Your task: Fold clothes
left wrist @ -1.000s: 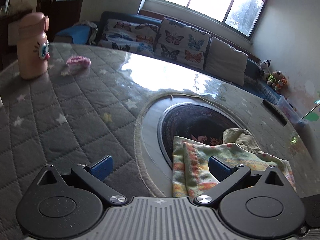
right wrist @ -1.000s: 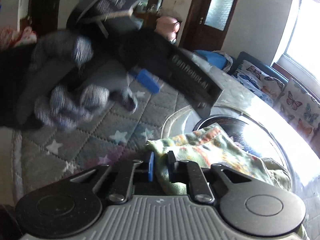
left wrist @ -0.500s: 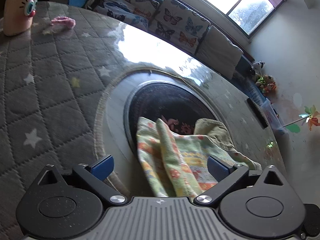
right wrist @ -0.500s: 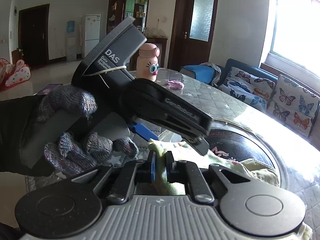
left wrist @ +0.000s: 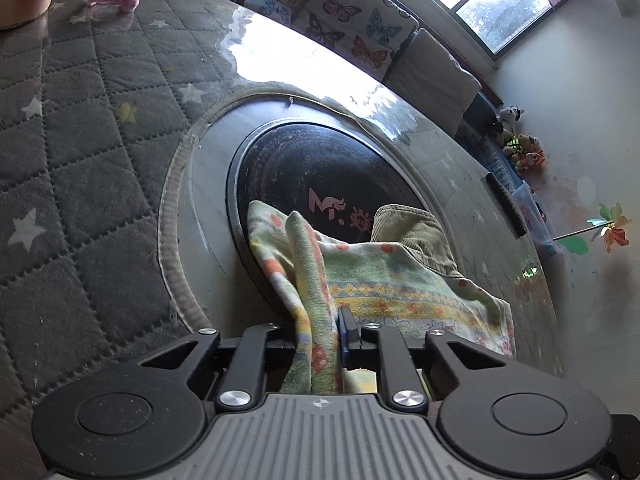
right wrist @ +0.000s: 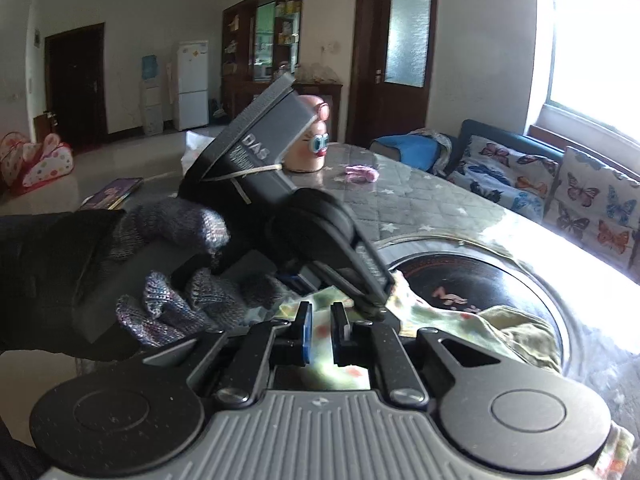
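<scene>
Now the left gripper (left wrist: 318, 332), wide open a second ago, is closing its fingers on a raised fold of the patterned cloth (left wrist: 384, 280) on the desk (left wrist: 80, 160). The right gripper (right wrist: 320, 334) stays clamped on another edge, so lifting and folding looks next.

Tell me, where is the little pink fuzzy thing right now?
The pink fuzzy thing lies on the grey quilted table cover, at the far end near the pink cartoon-face bottle. In the left wrist view it sits top left.
</scene>
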Available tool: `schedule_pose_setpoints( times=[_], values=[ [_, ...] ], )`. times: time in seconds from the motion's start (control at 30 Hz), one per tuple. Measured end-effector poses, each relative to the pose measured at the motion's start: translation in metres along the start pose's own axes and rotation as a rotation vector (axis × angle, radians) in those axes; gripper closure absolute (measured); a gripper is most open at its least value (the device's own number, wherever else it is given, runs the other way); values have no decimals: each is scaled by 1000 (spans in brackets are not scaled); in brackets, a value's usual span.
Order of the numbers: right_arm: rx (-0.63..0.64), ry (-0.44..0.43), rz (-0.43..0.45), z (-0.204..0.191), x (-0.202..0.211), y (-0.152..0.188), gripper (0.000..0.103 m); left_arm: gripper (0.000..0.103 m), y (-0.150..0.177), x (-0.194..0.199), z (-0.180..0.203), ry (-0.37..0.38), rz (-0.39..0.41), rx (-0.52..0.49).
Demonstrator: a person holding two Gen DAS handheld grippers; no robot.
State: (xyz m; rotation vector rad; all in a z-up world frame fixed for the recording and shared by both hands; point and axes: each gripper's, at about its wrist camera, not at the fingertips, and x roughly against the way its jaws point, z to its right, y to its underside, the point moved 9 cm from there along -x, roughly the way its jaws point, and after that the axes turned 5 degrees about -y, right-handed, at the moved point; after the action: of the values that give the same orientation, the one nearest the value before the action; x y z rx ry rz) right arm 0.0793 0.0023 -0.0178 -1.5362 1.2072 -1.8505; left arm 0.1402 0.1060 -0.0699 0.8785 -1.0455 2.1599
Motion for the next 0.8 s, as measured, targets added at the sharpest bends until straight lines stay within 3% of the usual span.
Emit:
schedule_pose_setpoints(
  times=[0.2, 0.5, 0.67, 0.8],
  values=[
    [-88, 95, -11, 29, 21, 19, 93, 86, 0, 1, 1, -3, 9, -4],
    [-330, 367, -75, 134, 56, 89, 93, 86, 0, 0, 3, -20, 17, -20],
    [-418, 441, -88, 171, 75, 119, 94, 86, 0, 0, 5, -28, 19, -31],
    [-451, 492, -51, 189, 95, 122, 87, 86, 0, 0, 6, -39, 22, -45]
  ],
)
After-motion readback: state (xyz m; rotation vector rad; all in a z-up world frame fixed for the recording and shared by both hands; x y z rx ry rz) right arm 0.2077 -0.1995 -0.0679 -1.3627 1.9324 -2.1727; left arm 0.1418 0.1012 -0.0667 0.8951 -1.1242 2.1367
